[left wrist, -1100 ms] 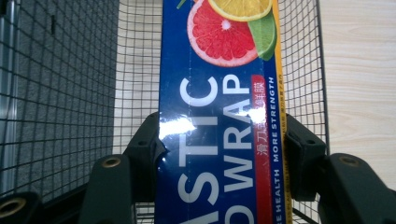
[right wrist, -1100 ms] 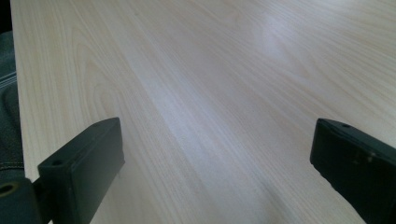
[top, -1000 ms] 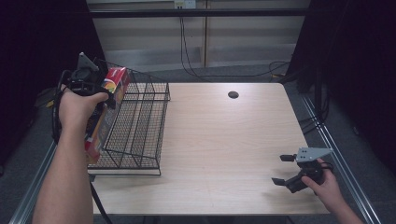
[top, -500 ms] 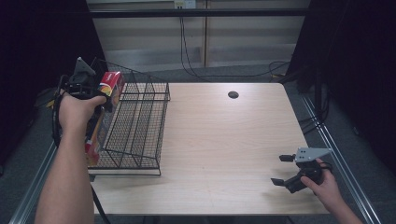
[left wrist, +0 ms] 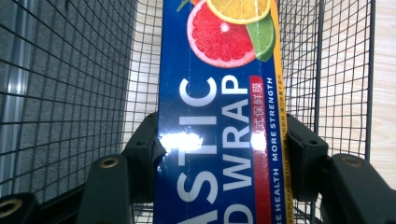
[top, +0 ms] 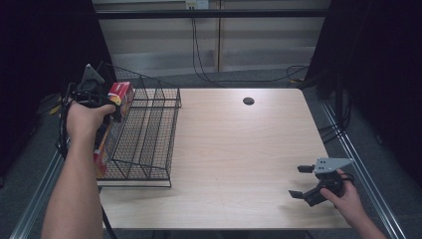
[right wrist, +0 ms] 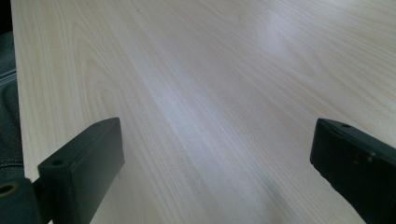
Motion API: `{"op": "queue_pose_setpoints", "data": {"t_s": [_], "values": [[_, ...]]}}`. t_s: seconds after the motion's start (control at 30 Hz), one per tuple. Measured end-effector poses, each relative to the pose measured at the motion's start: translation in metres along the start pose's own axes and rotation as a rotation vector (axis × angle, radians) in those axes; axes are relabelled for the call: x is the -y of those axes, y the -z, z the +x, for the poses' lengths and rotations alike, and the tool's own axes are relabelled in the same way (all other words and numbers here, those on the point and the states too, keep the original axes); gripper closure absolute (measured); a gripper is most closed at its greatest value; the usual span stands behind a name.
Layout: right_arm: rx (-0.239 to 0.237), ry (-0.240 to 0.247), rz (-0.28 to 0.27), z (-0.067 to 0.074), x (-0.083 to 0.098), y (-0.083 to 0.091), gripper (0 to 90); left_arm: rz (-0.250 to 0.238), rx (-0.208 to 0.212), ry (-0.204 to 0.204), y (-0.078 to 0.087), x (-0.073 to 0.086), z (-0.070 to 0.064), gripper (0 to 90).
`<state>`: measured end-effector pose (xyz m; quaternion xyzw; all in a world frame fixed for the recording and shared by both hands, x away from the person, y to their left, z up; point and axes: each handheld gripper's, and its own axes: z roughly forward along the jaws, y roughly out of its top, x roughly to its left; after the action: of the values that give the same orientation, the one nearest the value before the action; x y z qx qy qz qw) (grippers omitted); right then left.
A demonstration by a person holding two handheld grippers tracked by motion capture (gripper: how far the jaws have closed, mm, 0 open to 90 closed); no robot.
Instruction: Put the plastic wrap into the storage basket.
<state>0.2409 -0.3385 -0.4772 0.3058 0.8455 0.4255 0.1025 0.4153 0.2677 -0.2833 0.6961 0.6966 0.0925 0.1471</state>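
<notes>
Plastic wrap box [left wrist: 217, 126] clamped by left gripper [left wrist: 219, 154]; inside wire basket [top: 149, 129].

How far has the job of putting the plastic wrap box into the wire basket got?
Done: the left gripper is shut on the plastic wrap box. In hand: the box hangs in the wire basket at its left side. Left: letting go. The right gripper waits open over the table.
</notes>
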Motion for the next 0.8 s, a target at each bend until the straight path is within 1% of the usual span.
{"op": "queue_pose_setpoints", "data": {"t_s": [0.07, 0.13, 0.17, 0.23, 0.27, 0.3, 0.33, 0.37, 0.4, 0.47, 0.5, 0.6, 0.63, 0.67, 0.7, 0.73, 0.77, 0.8], "values": [[0.001, 0.003, -0.001, -0.0001, 0.0, -0.0002, 2.5, 0.003, -0.01, 0.009, -0.0016, 0.0002, -0.0011, 41.4], [-0.006, 0.002, -0.001, -0.0001, 0.0, -0.0006, 2.5, 0.004, -0.016, 0.001, -0.0027, -0.0002, 0.0003, 41.2], [-0.005, 0.001, 0.0, -0.0001, 0.0001, -0.0009, 2.5, 0.006, -0.013, 0.013, -0.003, 0.0001, -0.0003, 41.2], [-0.005, 0.003, 0.002, 0.0, 0.0001, -0.0011, 2.5, 0.013, -0.018, 0.014, -0.0043, 0.0001, 0.0007, 41.2], [-0.005, 0.004, 0.002, 0.0, 0.0001, -0.0012, 2.5, 0.013, -0.008, 0.022, -0.0047, 0.0003, 0.0015, 41.2], [-0.005, 0.004, 0.002, -0.0001, 0.0001, -0.0013, 2.5, 0.01, -0.007, 0.034, -0.0051, 0.0005, 0.0017, 41.1], [-0.005, 0.002, 0.002, -0.0001, 0.0001, -0.0015, 2.5, 0.013, -0.005, 0.033, -0.0054, 0.0004, 0.002, 41.2], [-0.006, 0.001, 0.004, -0.0001, 0.0002, -0.0017, 2.5, 0.014, -0.012, 0.021, -0.0059, 0.0003, 0.0023, 41.1], [-0.009, 0.002, 0.006, 0.0, 0.0001, -0.0017, 2.5, 0.016, -0.014, 0.021, -0.0068, 0.0001, 0.0018, 41.0], [-0.008, 0.007, 0.004, 0.0, 0.0001, -0.002, 2.4, 0.016, -0.015, 0.04, -0.0074, -0.0001, 0.0014, 40.8], [-0.007, 0.008, 0.006, 0.0, 0.0001, -0.0021, 2.5, 0.021, -0.01, 0.03, -0.0074, -0.0005, 0.0031, 40.8], [-0.005, 0.007, 0.006, -0.0001, 0.0003, -0.0022, 2.5, 0.022, -0.005, 0.05, -0.0081, -0.001, 0.0035, 40.5], [-0.005, 0.007, 0.006, -0.0001, 0.0003, -0.0022, 2.5, 0.025, -0.005, 0.049, -0.0081, -0.0012, 0.0041, 40.5], [-0.002, 0.007, 0.008, 0.0, 0.0003, -0.0023, 2.5, 0.028, -0.013, 0.041, -0.0085, -0.0016, 0.005, 40.3], [-0.007, 0.004, 0.008, -0.0001, 0.0004, -0.0026, 2.5, 0.029, -0.013, 0.044, -0.0098, -0.0019, 0.0045, 40.0], [-0.007, 0.005, 0.008, -0.0003, 0.0003, -0.0027, 2.5, 0.024, -0.025, 0.051, -0.0097, -0.0026, 0.0037, 39.5], [-0.008, 0.002, 0.008, 0.0, 0.0002, -0.0027, 2.5, 0.021, -0.024, 0.065, -0.0087, -0.003, 0.0034, 39.2], [-0.007, 0.002, 0.007, 0.0, 0.0001, -0.0027, 2.5, 0.011, -0.023, 0.057, -0.0072, -0.0033, 0.0051, 38.5]]}}
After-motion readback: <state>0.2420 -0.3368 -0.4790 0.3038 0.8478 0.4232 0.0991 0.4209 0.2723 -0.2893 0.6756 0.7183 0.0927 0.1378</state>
